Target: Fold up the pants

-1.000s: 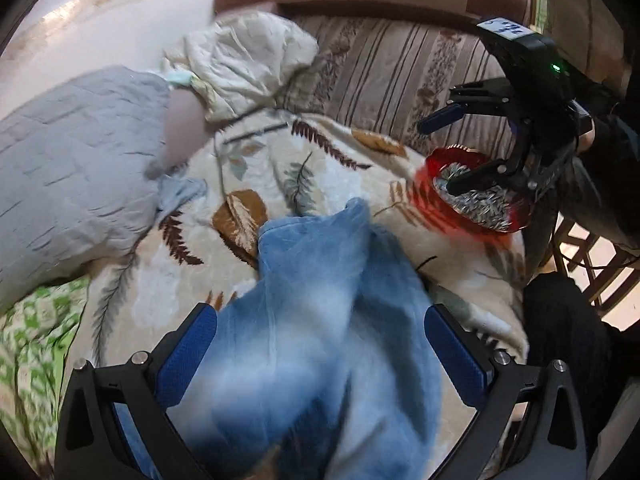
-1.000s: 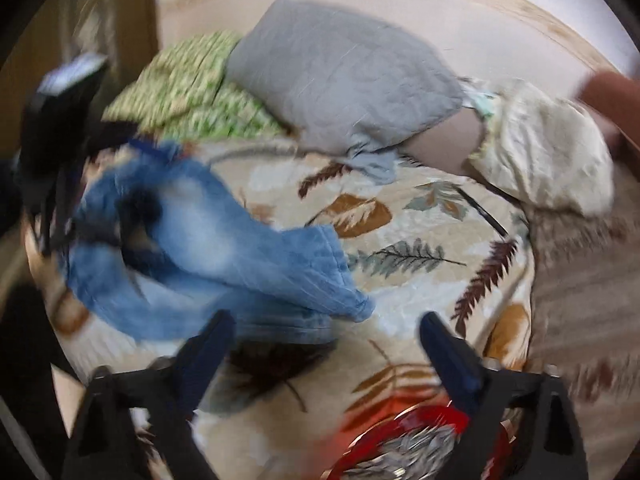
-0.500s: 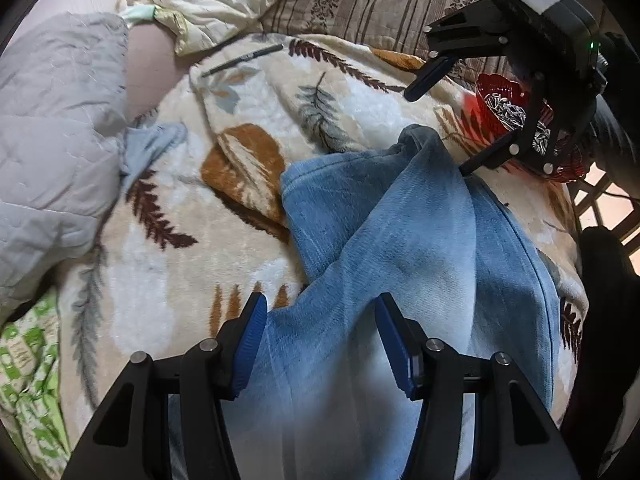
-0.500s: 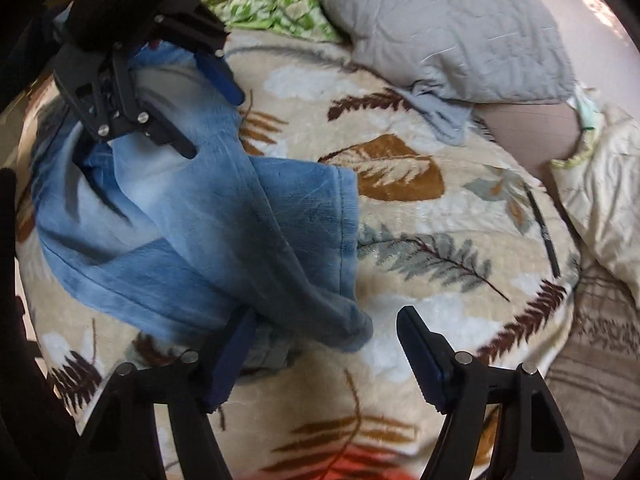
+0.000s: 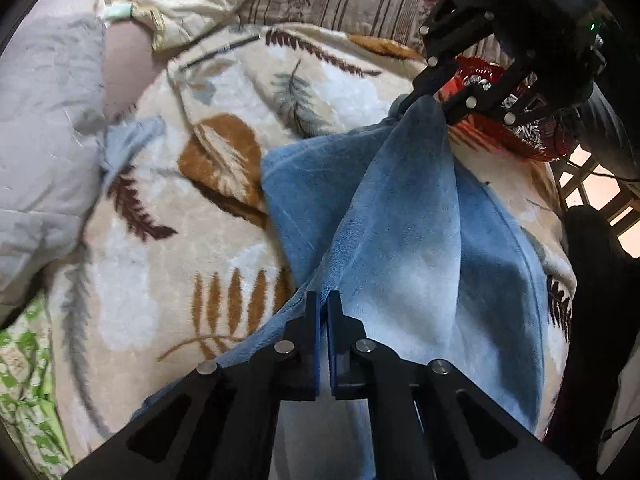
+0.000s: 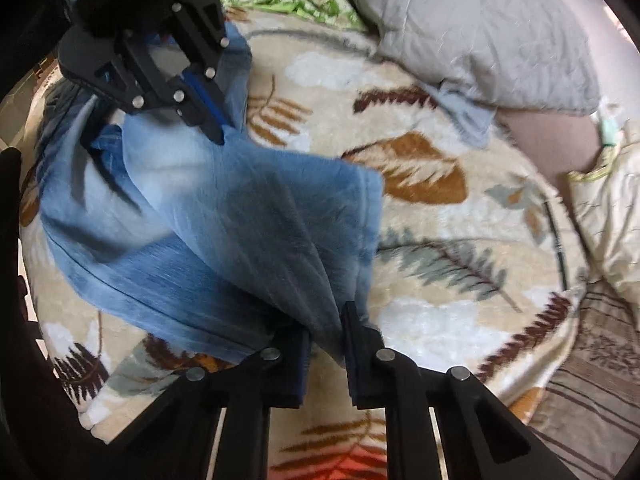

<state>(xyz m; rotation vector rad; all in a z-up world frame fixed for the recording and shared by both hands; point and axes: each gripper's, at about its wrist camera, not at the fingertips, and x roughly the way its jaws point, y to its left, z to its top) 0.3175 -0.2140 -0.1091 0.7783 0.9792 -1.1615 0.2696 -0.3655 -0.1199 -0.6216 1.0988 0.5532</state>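
A: Pants (image 5: 404, 216) lie crumpled on the leaf-print blanket (image 5: 160, 264), partly doubled over, with a ridge of denim pulled up between the two claws. I judge no neat fold is made yet; both grips look just taken.

B: So what is left?

A: Nearly all of it, by my reading: lift, spread the legs flat, lay one on the other, then fold across.

B: And the hands?

A: Both point steeply down at the blanket from opposite ends of the cloth. Left gripper (image 5: 323, 304) has its jaws pressed narrow on an edge of denim. Right gripper (image 6: 326, 328) is closing, its pads (image 6: 352, 336) already pinching a bunched corner of the pants between them.

B: Anything near?

A: Red bowl (image 5: 532, 136) just beyond the right claw, grey pillow (image 6: 480, 28) well apart.
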